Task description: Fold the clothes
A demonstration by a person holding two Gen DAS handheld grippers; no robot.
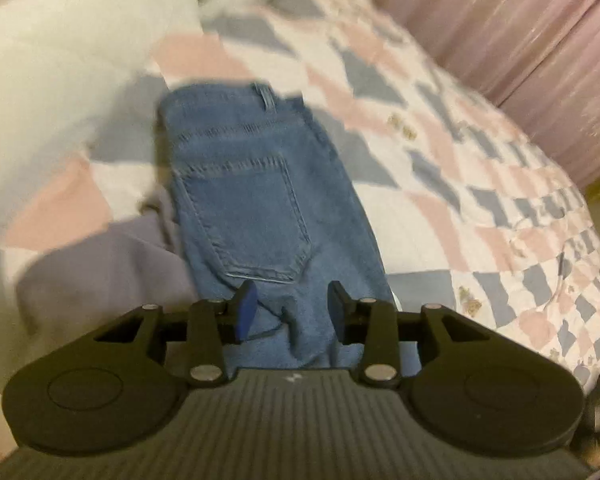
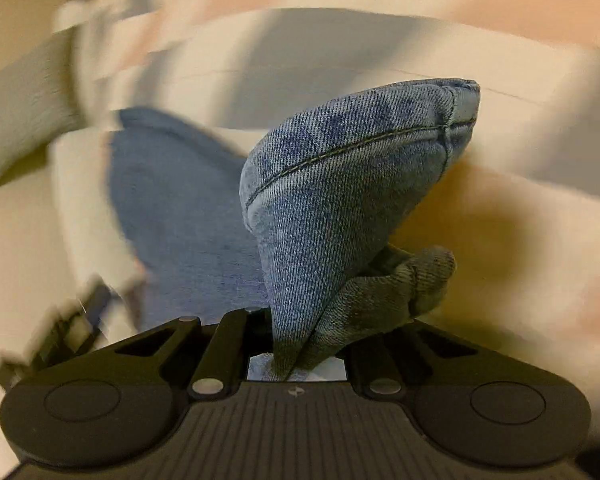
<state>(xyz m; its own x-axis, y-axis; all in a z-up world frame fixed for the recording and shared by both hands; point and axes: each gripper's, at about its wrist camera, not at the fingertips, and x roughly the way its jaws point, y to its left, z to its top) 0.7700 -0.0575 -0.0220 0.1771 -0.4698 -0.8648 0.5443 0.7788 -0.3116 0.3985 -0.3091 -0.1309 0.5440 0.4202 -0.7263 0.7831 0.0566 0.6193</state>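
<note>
Jeans (image 1: 256, 200), one blue denim pair, are lying on the bed (image 1: 480, 184) over a quilt (image 1: 420, 128) checked in pink, grey-blue and white, with the waistband at the far end and one back pocket facing up. The left wrist view is showing this wide layout: a white pillow (image 1: 60, 60) is sitting to the left of the jeans, a lilac cloth (image 1: 100, 264) is lying just beside their left edge, and a pink curtain (image 1: 520, 32) is hanging beyond the bed on the right. The left tongs (image 1: 292, 308) are standing wide apart just above the lower part of the denim, holding nothing, with a blue pad showing on the left finger (image 1: 246, 312) and a bunched fold of denim lying between the two fingers. The right wrist view is showing none of that layout; its background is streaking into a pale blur, and only a flat stretch of blue denim is readable behind. What it is showing instead is the grip: the right tongs (image 2: 296, 360) are pinching a gathered end of the jeans (image 2: 340, 200), whose stitched hem is standing up in a cone above the fingers, with a darker wad of the same denim bulging out to the right.
</note>
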